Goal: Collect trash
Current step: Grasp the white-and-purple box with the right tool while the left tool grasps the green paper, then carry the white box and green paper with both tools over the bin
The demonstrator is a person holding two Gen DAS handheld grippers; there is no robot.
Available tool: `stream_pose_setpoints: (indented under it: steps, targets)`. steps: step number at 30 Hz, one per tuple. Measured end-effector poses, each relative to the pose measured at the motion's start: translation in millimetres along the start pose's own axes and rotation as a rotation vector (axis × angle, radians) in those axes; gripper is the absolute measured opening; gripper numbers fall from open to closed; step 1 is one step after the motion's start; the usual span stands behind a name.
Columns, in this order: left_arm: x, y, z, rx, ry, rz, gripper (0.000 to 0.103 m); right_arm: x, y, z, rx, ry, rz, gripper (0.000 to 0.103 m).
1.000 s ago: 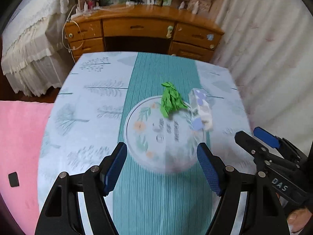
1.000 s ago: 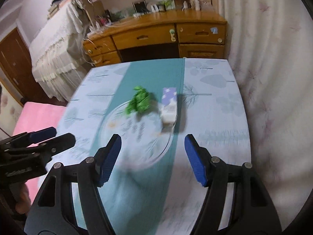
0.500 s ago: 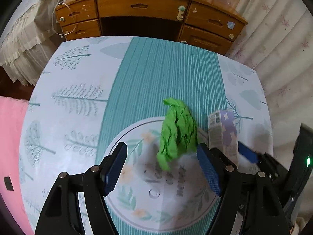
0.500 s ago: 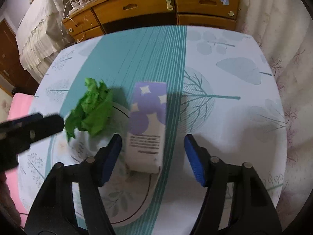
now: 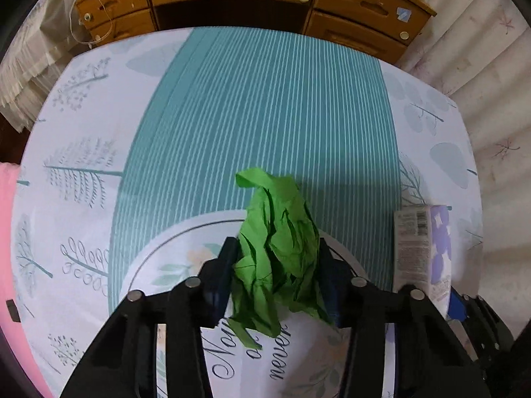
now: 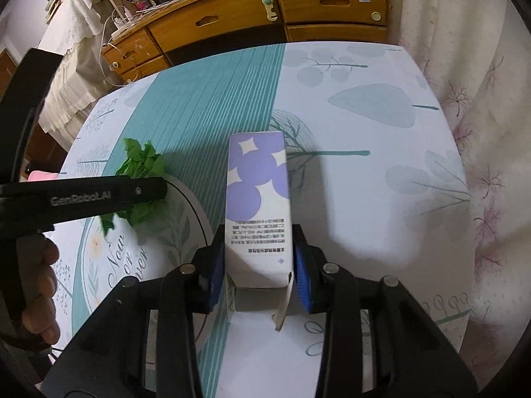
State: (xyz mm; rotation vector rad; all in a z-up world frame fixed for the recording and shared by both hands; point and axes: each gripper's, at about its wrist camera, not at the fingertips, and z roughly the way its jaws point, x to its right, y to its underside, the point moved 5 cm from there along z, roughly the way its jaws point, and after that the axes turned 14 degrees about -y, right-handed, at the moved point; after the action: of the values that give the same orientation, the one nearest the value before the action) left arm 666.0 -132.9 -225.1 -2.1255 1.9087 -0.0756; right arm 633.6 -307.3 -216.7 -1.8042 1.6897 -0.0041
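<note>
Wooden dresser (image 5: 272,3) behind table (image 5: 265,106), curtain (image 6: 481,132) alongside.

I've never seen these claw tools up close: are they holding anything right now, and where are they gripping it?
Left gripper pinches the green crumpled paper around its middle. Right gripper clamps the purple-and-white carton by its sides near the open end.

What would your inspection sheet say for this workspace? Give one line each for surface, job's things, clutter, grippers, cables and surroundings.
Surface: table under a teal-striped, tree-print cloth; round printed mat near the grippers.
Job's things: crumpled green paper; white and purple carton, flap end open.
Clutter: nothing seen.
Grippers: left gripper shut on the green paper; right gripper shut on the carton, fingers against its sides.
Cables: white cord hanging by the wooden desk.
Surroundings: pale curtain, white lace drape.
</note>
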Motion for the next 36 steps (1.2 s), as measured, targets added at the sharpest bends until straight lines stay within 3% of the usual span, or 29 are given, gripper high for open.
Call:
stream_pose_setpoints:
  steps: [4,9,18,28,36]
  targets:
    - [2.4,7.2,-3.4,0.033,-0.028,0.023,0.032,-11.2,6.3,-15.7,0.006,0.001,-0.008,0.032]
    - [-9.7,29.9,-27.7,0.067,-0.041,0.017,0.031,-25.9,22.5,-44.7,0.024,-0.007,-0.016,0.032]
    - [-60.3,114.8,-117.0,0.156,-0.035,0.037,0.031,-78.1,69.8,-107.7,0.058,-0.034,-0.023,0.032]
    - [-171.7,253.9,-230.5,0.288,0.066,0.022,0.031,-197.6,179.5,-207.0,0.124,-0.027,-0.05,0.032]
    - [-260.4,375.1,-269.0,0.356,0.092,0.087,0.031,-296.3,299.9,-260.3,0.196,-0.011,-0.024,0.032]
